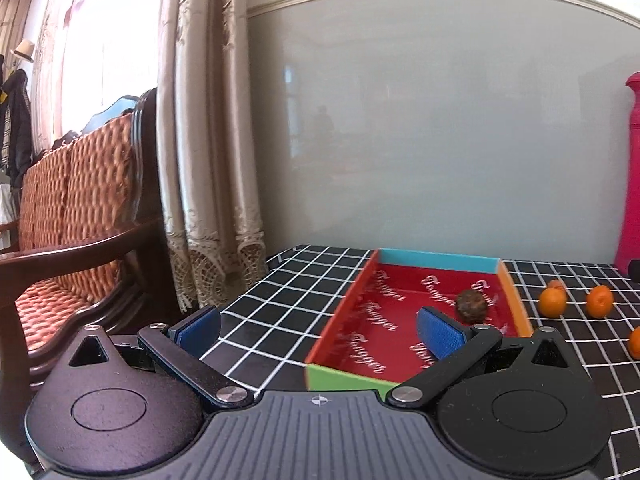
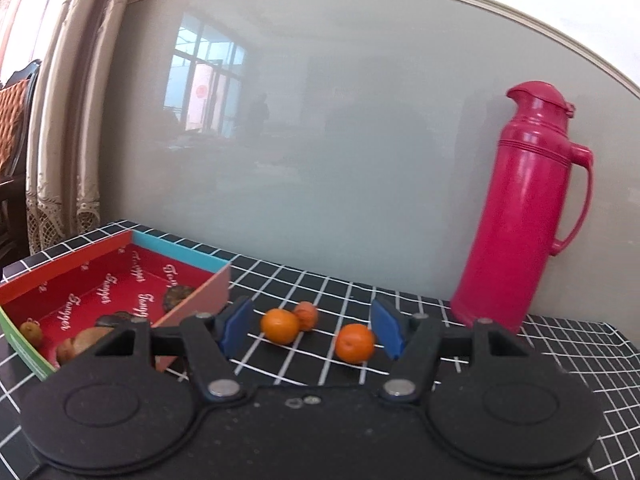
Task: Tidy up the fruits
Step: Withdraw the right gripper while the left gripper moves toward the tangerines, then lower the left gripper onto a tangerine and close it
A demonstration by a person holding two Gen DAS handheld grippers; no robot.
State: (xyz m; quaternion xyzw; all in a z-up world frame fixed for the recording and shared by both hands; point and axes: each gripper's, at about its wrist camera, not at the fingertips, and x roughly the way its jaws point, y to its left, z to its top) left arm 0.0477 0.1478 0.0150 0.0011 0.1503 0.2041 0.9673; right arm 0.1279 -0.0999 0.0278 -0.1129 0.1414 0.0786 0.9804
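A red cardboard tray with coloured walls lies on the black checked tablecloth; it also shows in the right wrist view. A brown wrinkled fruit lies in its far right corner. My left gripper is open and empty, above the tray's near left edge. In the right wrist view the tray holds several brownish fruits. Two oranges and a smaller orange-brown fruit lie on the cloth right of the tray. My right gripper is open and empty, just before the oranges.
A tall pink thermos stands at the back right against the grey wall panel. A wooden sofa with orange cushions and curtains stand left of the table. Oranges also show at the right of the left wrist view.
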